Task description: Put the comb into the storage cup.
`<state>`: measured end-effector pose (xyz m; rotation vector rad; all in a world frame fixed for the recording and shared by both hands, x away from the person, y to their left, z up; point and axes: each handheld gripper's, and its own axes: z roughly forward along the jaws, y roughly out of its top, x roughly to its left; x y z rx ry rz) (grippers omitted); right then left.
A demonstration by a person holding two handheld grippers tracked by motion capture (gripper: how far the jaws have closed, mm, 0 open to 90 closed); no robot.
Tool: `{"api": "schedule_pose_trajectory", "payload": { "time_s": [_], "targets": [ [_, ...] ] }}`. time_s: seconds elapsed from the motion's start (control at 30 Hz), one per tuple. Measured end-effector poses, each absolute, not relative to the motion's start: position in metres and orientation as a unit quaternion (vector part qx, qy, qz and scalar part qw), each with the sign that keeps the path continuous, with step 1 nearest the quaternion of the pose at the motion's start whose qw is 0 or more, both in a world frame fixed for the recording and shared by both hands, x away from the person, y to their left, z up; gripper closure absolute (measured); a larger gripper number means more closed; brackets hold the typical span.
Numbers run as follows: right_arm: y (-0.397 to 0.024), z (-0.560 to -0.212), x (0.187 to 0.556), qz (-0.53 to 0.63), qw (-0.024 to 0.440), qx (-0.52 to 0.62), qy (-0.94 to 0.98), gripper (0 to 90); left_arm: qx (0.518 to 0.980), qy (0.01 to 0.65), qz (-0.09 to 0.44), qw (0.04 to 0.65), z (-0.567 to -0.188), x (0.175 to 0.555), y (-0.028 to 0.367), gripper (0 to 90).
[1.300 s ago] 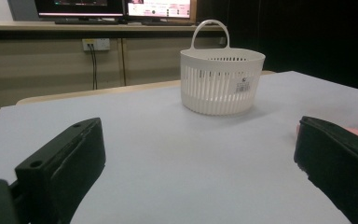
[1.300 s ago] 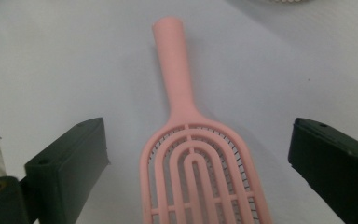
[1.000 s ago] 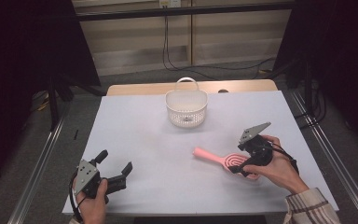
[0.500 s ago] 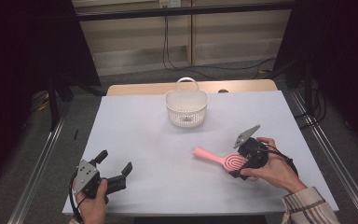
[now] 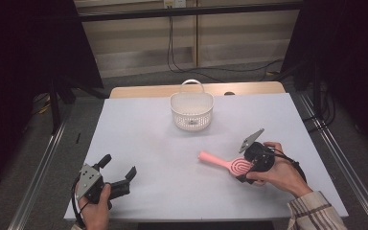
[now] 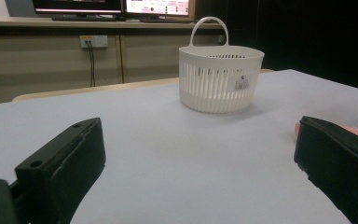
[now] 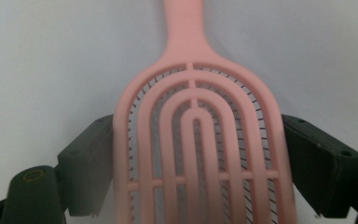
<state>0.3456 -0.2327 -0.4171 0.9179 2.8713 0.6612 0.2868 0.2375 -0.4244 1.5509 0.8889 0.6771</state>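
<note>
The basket's (image 6: 221,77) small sticker (too tiny) cannot be read.

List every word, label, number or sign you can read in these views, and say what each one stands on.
No text can be read.
Sticker on the white basket: dark print, too small to read.
Monitors on the counter behind the table, left gripper view: coloured bars of text, too blurred to read.
Wall socket plate: no legible marking.
Pink hairbrush: no print visible on it.

White table (image 5: 148,143): white basket (image 5: 191,111) far middle, pink hairbrush (image 5: 227,165) right.
</note>
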Motion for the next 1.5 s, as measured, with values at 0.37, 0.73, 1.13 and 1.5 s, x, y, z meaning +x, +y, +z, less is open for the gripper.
{"api": "schedule_pose_trajectory", "payload": {
  "time_s": [0.37, 0.73, 1.13, 1.5],
  "targets": [
    [-0.225, -0.422, 0.348, 0.189, 0.017, 0.294, 0.937, 15.2, 0.663, 0.380, 0.291, 0.576, -0.424, 0.287, 0.238, 2.0],
    [-0.221, -0.425, 0.351, 0.190, -0.004, 0.286, 0.939, 18.4, 0.663, 0.380, 0.290, 0.576, -0.424, 0.287, 0.238, 2.0],
    [-0.220, -0.429, 0.352, 0.172, -0.001, 0.279, 0.945, 16.9, 0.664, 0.379, 0.292, 0.575, -0.424, 0.287, 0.238, 2.0],
    [-0.219, -0.431, 0.351, 0.165, 0.003, 0.279, 0.946, 12.3, 0.662, 0.381, 0.290, 0.577, -0.424, 0.287, 0.238, 2.0]
  ]
}}
